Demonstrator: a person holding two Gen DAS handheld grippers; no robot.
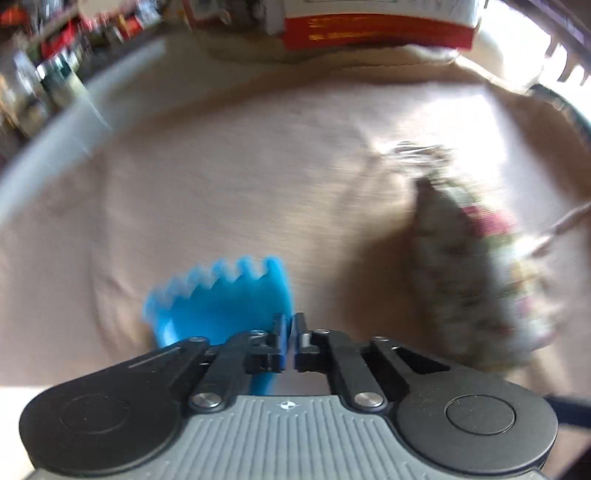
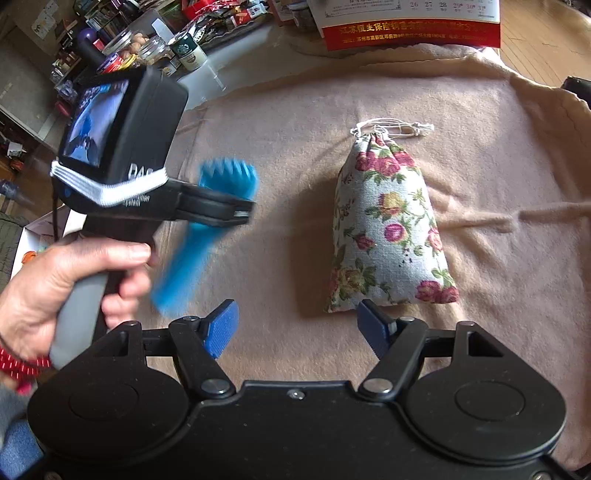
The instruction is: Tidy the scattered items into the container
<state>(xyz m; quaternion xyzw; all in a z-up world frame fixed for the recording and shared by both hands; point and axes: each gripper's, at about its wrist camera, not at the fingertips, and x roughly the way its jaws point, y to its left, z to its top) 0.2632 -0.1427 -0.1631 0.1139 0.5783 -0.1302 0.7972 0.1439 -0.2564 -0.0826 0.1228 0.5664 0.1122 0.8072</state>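
A blue plastic toothed scoop (image 1: 221,302) is clamped between the black fingers of my left gripper (image 1: 290,323), which is shut on its edge. The right wrist view shows that same gripper (image 2: 245,214) from the side, held by a hand (image 2: 55,280), with the blue scoop (image 2: 231,175) hanging blurred below it over the blanket. A floral drawstring bag (image 2: 388,229) lies flat on the blanket, its tied neck pointing away; it appears blurred in the left wrist view (image 1: 476,280). My right gripper (image 2: 299,328) stands open just short of the bag's near end, with nothing between its blue pads.
A beige blanket (image 2: 498,177) covers the surface. A red and white calendar (image 2: 410,26) stands at the back. Jars and clutter (image 2: 155,48) crowd the back left. A white box (image 2: 26,236) shows at the left edge.
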